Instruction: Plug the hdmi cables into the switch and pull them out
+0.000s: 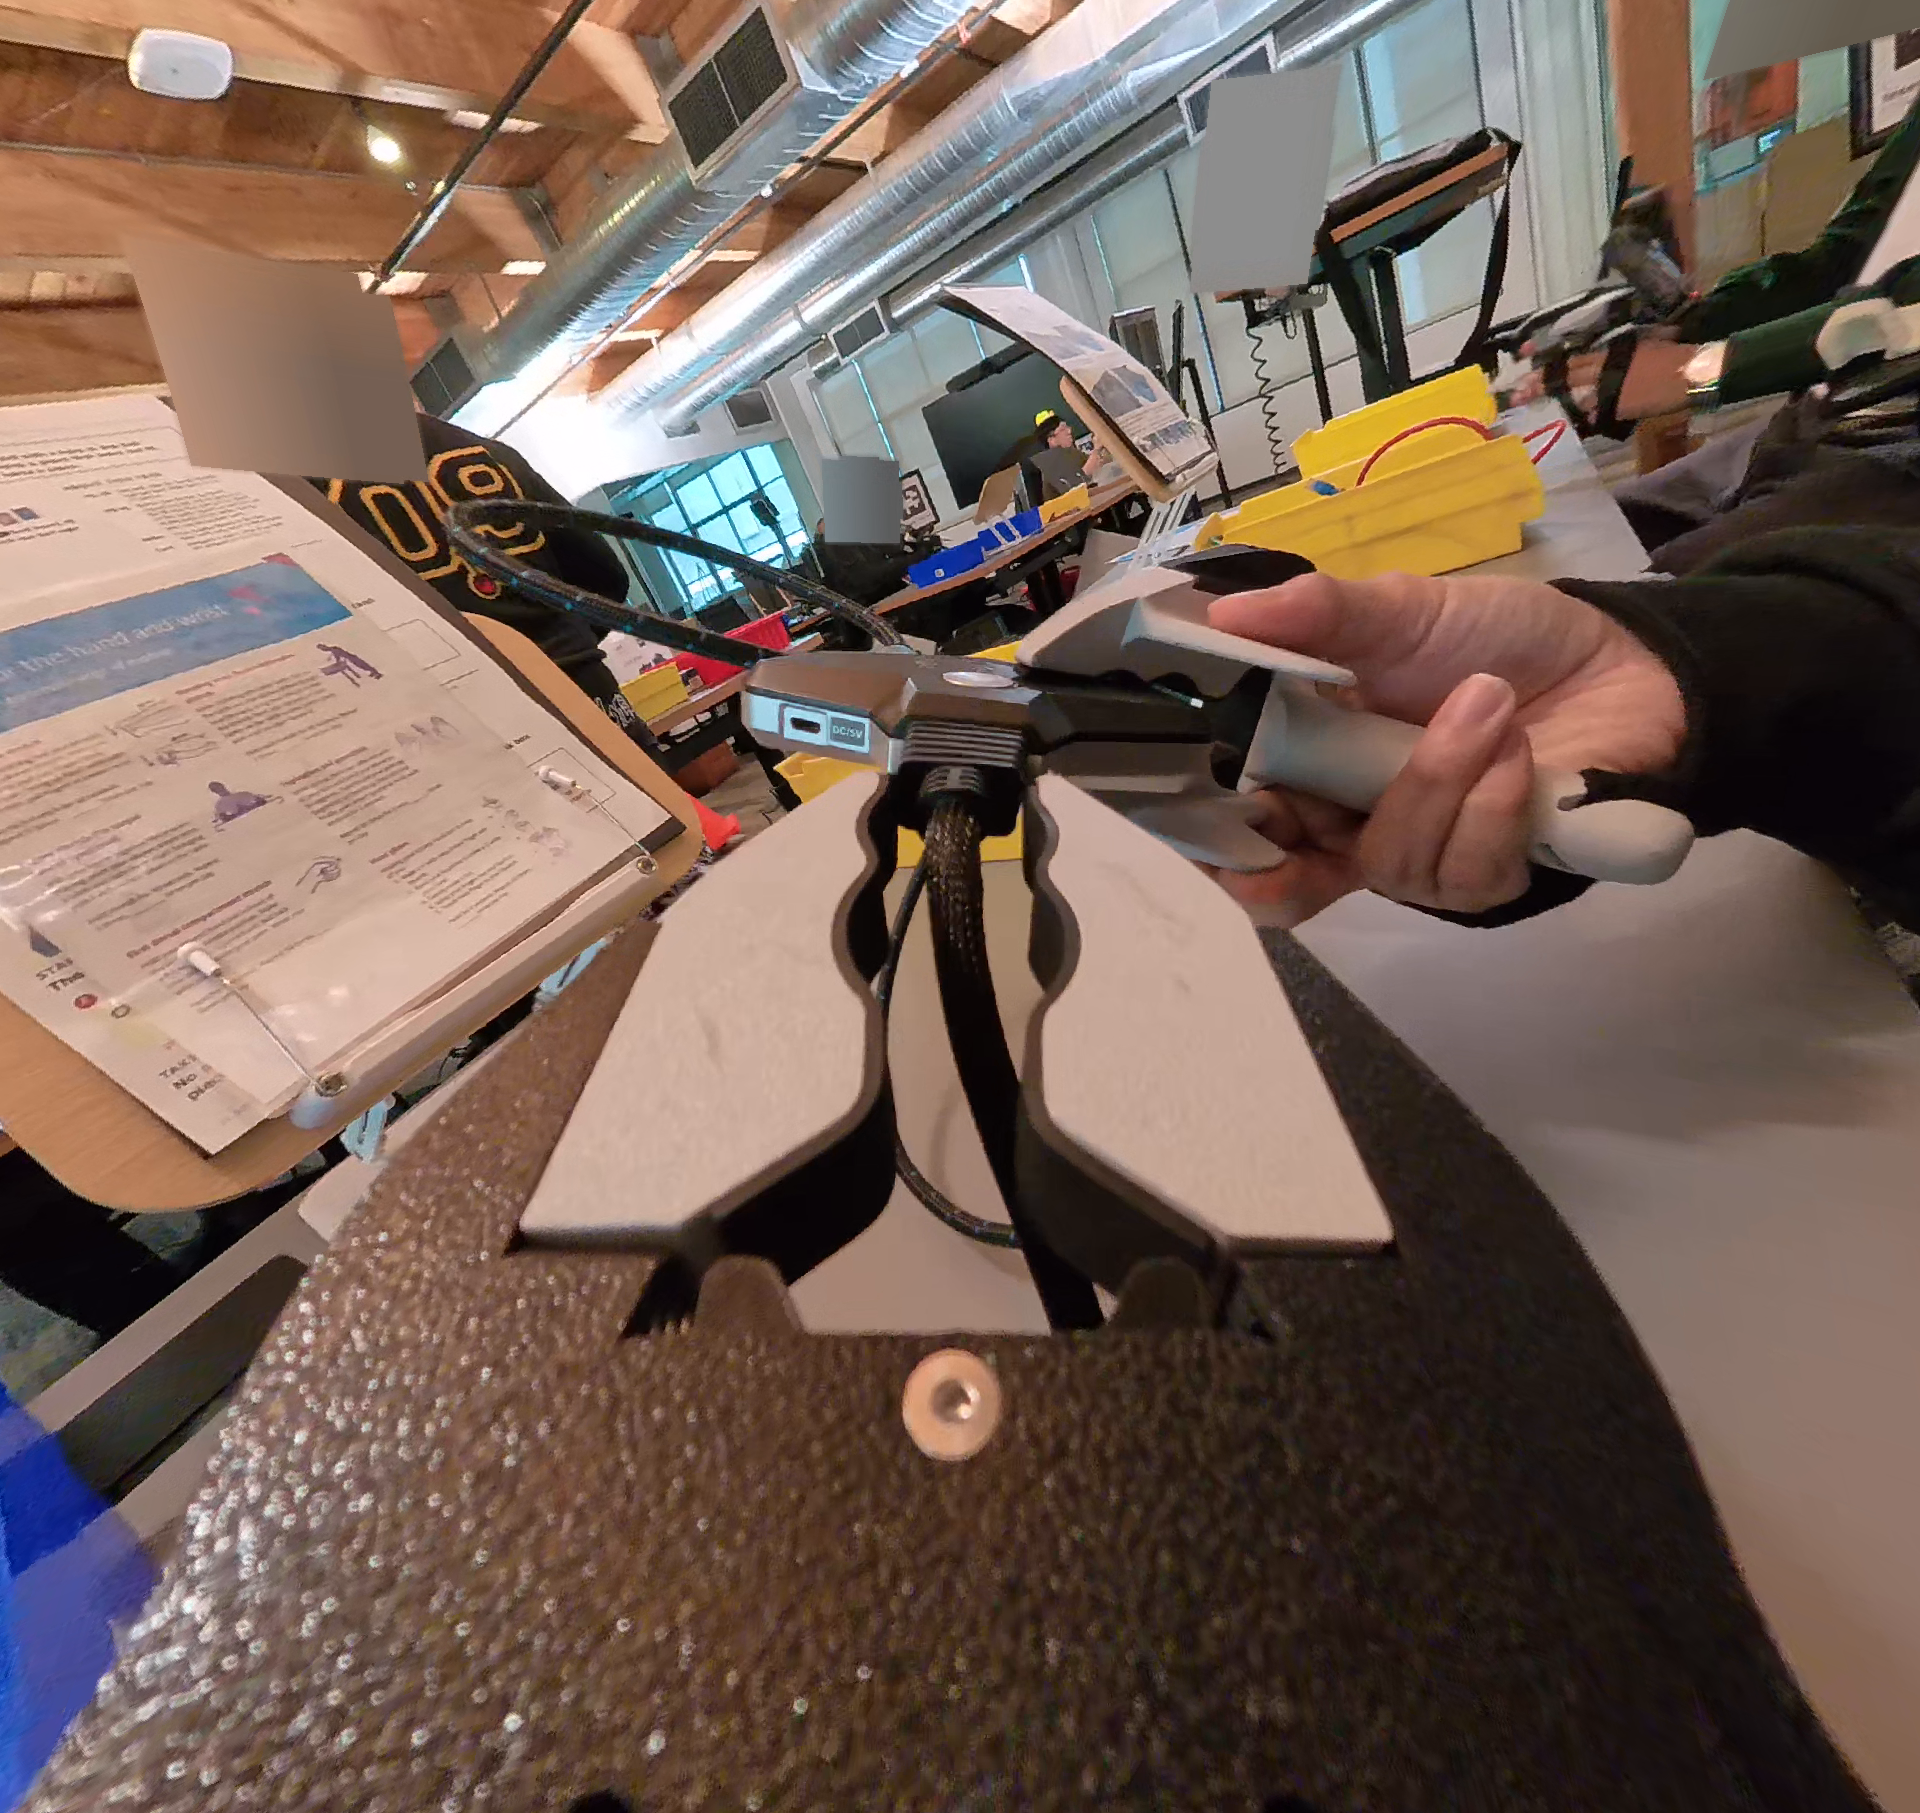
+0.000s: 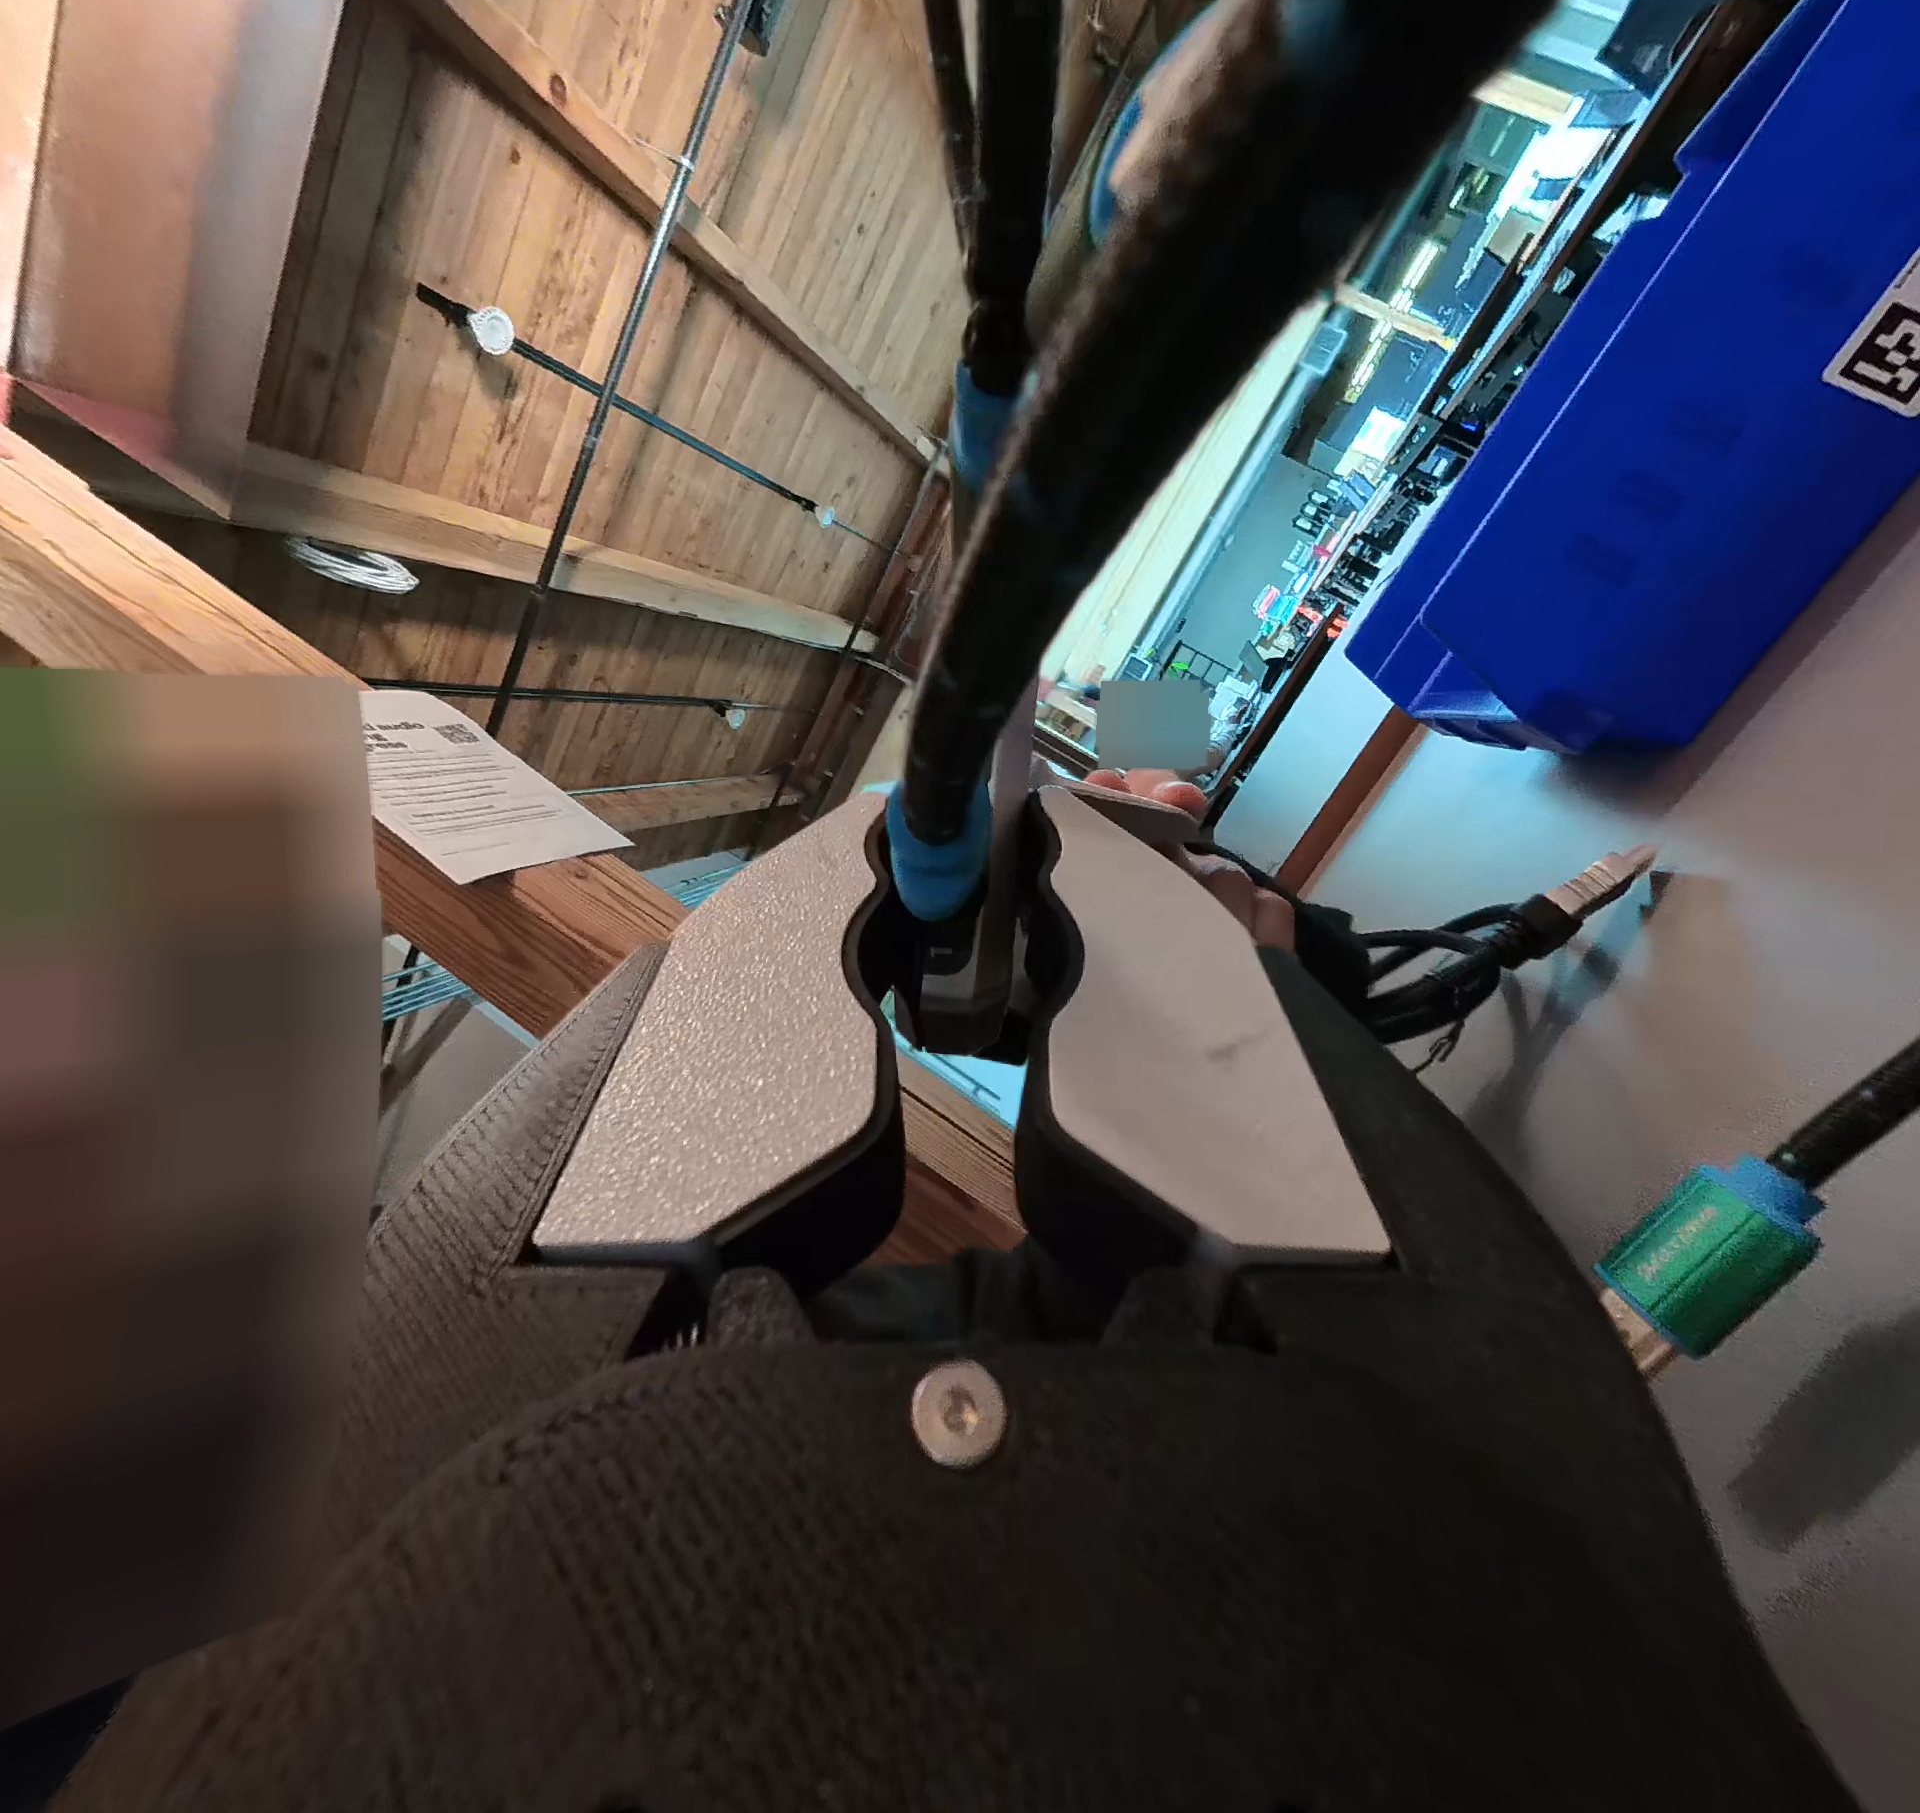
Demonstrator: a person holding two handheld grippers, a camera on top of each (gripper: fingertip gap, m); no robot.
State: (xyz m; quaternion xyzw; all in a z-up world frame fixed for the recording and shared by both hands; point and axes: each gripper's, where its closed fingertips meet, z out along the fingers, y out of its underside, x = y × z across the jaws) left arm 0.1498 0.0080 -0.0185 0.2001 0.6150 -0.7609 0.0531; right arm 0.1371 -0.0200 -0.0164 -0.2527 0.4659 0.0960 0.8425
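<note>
While your right gripper (image 1: 1101, 714) pinches the switch (image 1: 862, 709) in mid-air above the grey table (image 1: 1558, 1088), keep that grip rigid and level. Your left gripper (image 1: 956, 807) clamps the ribbed black plug (image 1: 961, 747) seated in the switch's near port, so move it straight along the port's axis, without twisting; a sideways tug could strain the socket. The switch is a small silver-and-black box, with a braided cable (image 1: 623, 558) looping from its far side. A spare green-shelled connector (image 2: 1704, 1264) lies on the table, well apart.
</note>
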